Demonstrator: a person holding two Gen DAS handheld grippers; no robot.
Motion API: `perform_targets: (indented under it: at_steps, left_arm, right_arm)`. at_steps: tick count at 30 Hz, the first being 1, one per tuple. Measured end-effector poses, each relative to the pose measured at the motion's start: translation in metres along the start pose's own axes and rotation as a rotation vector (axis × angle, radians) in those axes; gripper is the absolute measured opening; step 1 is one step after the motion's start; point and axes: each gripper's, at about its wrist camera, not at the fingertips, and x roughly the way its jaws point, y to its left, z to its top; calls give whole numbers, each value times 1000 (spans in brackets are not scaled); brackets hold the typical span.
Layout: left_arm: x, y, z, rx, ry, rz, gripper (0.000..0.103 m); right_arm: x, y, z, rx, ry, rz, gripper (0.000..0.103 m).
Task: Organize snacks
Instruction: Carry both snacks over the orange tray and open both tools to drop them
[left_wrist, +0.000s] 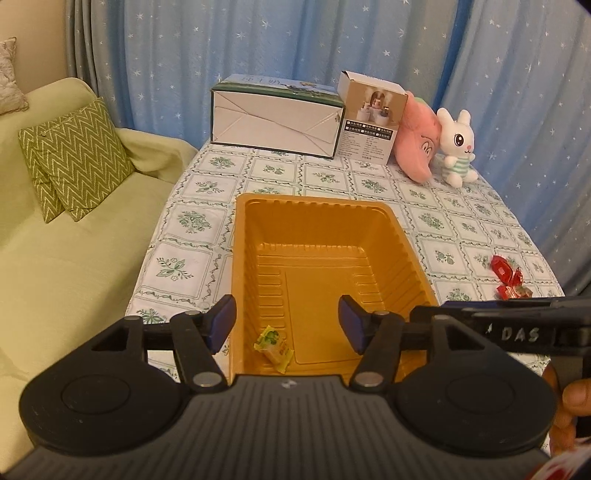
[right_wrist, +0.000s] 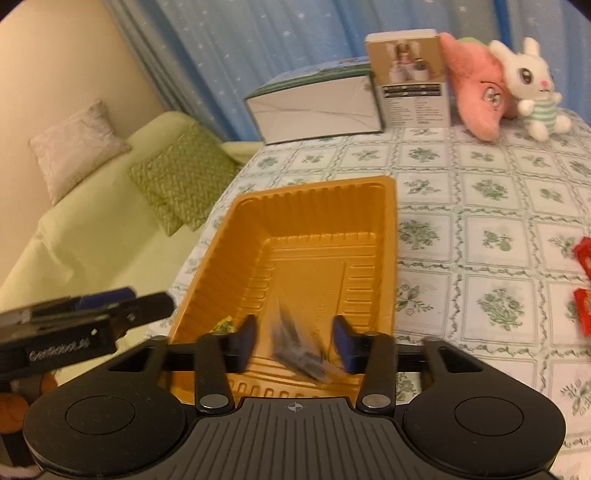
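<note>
Table (left_wrist: 207, 221): tray (left_wrist: 258, 206), boxes (left_wrist: 273, 125), plushies (left_wrist: 456, 144), candies (left_wrist: 506, 277).

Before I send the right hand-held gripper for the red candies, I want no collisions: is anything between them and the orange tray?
Nothing visible. Only bare tablecloth lies between the red candies and the orange tray, whose top is open.

Left gripper (left_wrist: 286, 326): ribbed black plastic body, blue pads, silver pivot screws.
Right gripper (right_wrist: 293, 345): same black build; white lettering on its side, right of left view.
</note>
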Motion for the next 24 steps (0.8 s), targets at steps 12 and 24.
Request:
perform_targets:
  at_steps: [12, 24]
  left_arm:
    - [-33, -33, -12, 20, -33, -49, 68]
    - [-47, -106, -34, 85, -19, -164, 75]
  right_arm:
    - [-92, -42, -36, 132, -141, -183, 58]
    - [-173, -91, -97, 226, -174, -352, 59]
